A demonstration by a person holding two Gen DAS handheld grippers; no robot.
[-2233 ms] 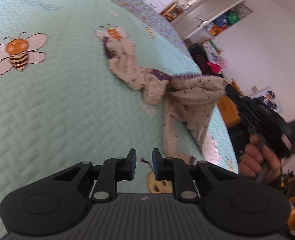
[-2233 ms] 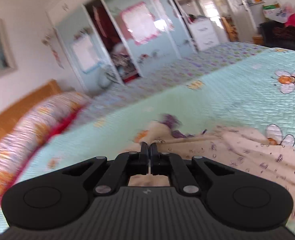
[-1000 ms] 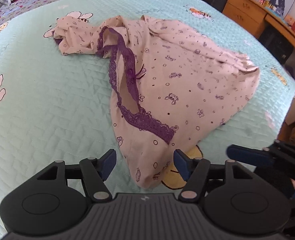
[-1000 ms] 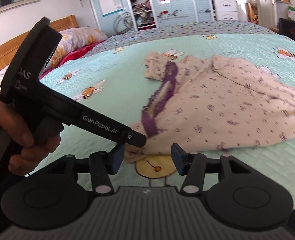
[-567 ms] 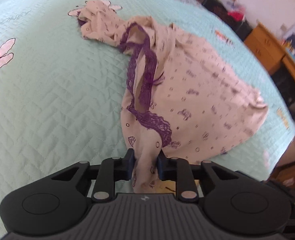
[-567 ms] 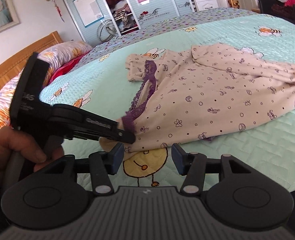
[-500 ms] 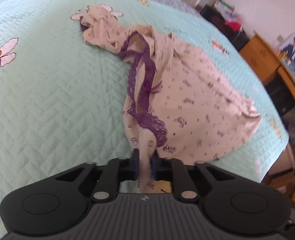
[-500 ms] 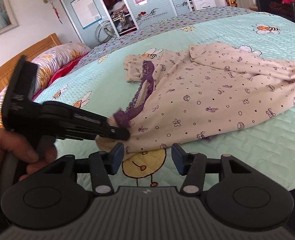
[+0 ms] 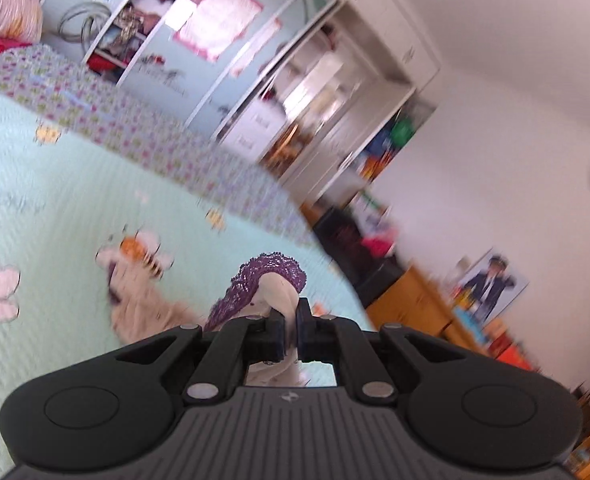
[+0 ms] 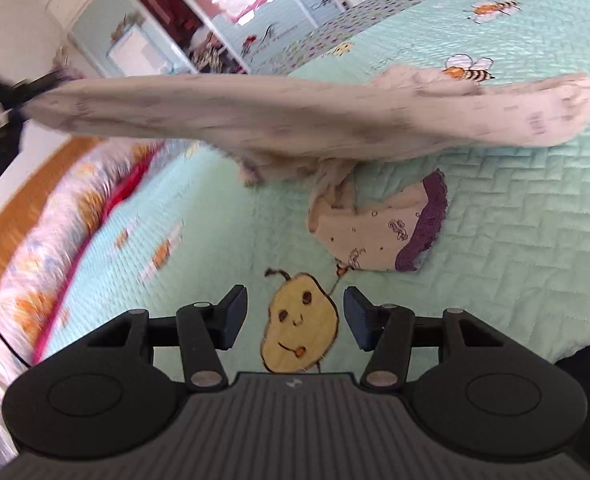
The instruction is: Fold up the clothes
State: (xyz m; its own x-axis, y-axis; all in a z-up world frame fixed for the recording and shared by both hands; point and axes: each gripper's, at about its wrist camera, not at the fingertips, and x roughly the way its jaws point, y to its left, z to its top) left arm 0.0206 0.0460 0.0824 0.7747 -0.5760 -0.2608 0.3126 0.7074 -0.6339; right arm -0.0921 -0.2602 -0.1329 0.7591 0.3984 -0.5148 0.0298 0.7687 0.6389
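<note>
Fabric pinched between closed fingers of left gripper (image 9: pixel 290 326): cream garment (image 9: pixel 277 300) with purple lace trim (image 9: pixel 263 276) bulging just above the tips. More of the same cloth trailing down onto the bed (image 9: pixel 55 200) to the left, blurred, beside a printed bee (image 9: pixel 135 250).

Seen from the right wrist, garment (image 10: pixel 295 116) stretched in a long band across the upper frame, lifted off the quilt at its left end and sagging toward the right. Left end held by a dark shape at the frame edge, probably the left gripper (image 10: pixel 35 84), too blurred to be sure. Right end resting on the bed (image 10: pixel 535 240) near a bee print (image 10: pixel 469 68). From the band's middle, a twisted fold hanging down to a sleeve (image 10: pixel 379 232) with a purple cuff (image 10: pixel 427 224), lying flat on the quilt.

Right gripper (image 10: pixel 295 316) wide open, holding nothing, fingers spread either side of a yellow smiling-face print (image 10: pixel 299 328). Sleeve just beyond the fingertips, apart from them, slightly right of centre.

Behind the bed: wardrobe (image 9: pixel 223 64) with open shelves, wooden desk (image 9: pixel 423 312) at right in the left view. In the right view, pillows (image 10: pixel 55 220) and a wooden headboard (image 10: pixel 27 200) at left.
</note>
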